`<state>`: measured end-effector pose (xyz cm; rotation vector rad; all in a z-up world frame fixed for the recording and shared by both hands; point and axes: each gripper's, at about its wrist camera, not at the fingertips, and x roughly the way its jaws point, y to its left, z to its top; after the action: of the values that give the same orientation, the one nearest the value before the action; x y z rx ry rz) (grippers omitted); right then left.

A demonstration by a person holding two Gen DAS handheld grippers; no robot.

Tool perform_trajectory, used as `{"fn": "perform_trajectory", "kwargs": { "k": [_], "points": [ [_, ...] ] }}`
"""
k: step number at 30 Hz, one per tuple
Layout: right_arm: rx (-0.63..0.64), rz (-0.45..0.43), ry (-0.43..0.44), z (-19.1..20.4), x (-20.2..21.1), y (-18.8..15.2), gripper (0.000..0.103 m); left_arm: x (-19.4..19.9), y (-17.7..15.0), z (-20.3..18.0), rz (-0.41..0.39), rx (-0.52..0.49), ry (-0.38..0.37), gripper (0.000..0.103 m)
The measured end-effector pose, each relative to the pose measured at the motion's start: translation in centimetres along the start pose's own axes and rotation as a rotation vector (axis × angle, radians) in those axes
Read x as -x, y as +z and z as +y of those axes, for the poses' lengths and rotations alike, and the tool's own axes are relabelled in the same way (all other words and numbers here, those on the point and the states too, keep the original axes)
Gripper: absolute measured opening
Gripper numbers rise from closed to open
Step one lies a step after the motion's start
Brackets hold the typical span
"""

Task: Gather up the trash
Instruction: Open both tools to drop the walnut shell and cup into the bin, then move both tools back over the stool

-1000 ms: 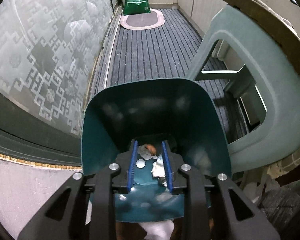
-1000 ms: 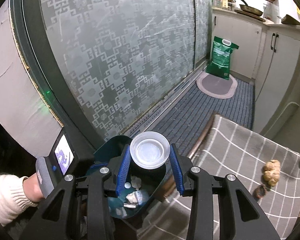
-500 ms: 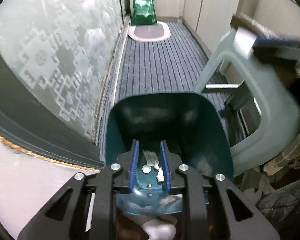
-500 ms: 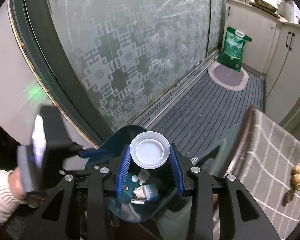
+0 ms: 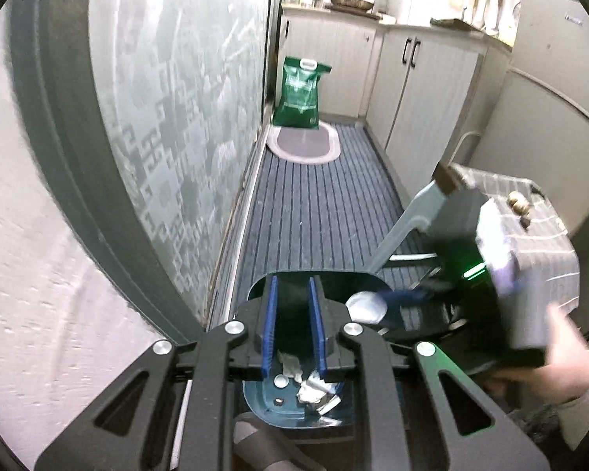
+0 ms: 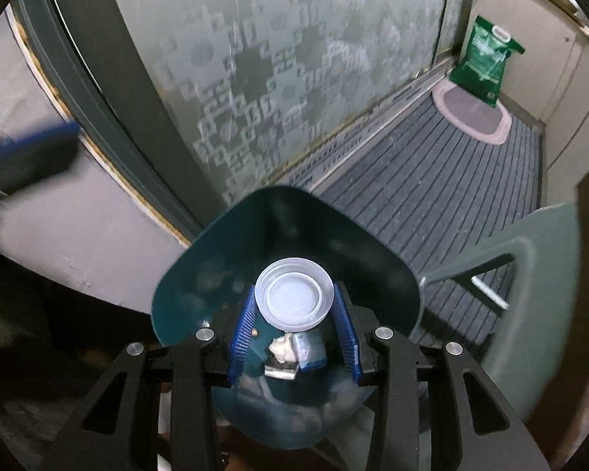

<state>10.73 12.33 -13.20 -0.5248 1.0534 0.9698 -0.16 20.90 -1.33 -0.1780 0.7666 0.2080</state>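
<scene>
A teal trash bin [image 6: 216,274] stands on the floor below both grippers and holds paper scraps and wrappers [image 6: 290,349]. My right gripper [image 6: 294,322] is shut on a clear plastic cup [image 6: 293,299], held bottom-forward over the bin's mouth. In the left wrist view the bin [image 5: 294,416] lies under my left gripper [image 5: 293,325], which is open and empty with its blue pads a little apart. The cup [image 5: 366,307] and the right gripper's body [image 5: 491,274] show at that view's right, blurred.
A frosted patterned glass door [image 5: 176,117] runs along the left. A grey-green plastic stool [image 6: 530,274] with a checked cloth [image 5: 546,235] stands right of the bin. A striped floor mat [image 5: 318,212], an oval rug [image 5: 304,143], a green bag [image 5: 300,92] and cabinets lie beyond.
My left gripper has pulled up and back from the bin, so the view tilts toward the kitchen. My right gripper has carried the cup down over the bin's mouth.
</scene>
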Motion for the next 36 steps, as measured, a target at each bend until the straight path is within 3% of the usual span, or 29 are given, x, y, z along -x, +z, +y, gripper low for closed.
{"fn": "perform_trajectory", "kwargs": {
  "k": [8, 14, 18, 25, 36],
  "points": [
    [0.052, 0.156, -0.039, 1.3, -5.8, -1.8, 0.04, 2.2, 0.7, 0.4, -0.057, 0.016, -0.016, 0.018],
    [0.081, 0.221, -0.076, 2.0, -8.2, -2.9, 0.041, 3.2, 0.9, 0.2, -0.087, 0.015, -0.027, 0.018],
    [0.081, 0.237, -0.087, 2.2, -8.8, -3.4, 0.056, 3.8, 0.9, 0.2, -0.104, 0.009, -0.03, 0.018],
    [0.094, 0.162, -0.059, 3.0, -6.4, -2.5, 0.052, 4.7, 1.4, -0.3, -0.141, 0.004, -0.029, 0.025],
    [0.089, -0.048, 0.019, 3.8, 2.0, 0.1, 0.044, 7.1, 3.1, -1.0, -0.233, 0.017, -0.015, 0.036]
  ]
}}
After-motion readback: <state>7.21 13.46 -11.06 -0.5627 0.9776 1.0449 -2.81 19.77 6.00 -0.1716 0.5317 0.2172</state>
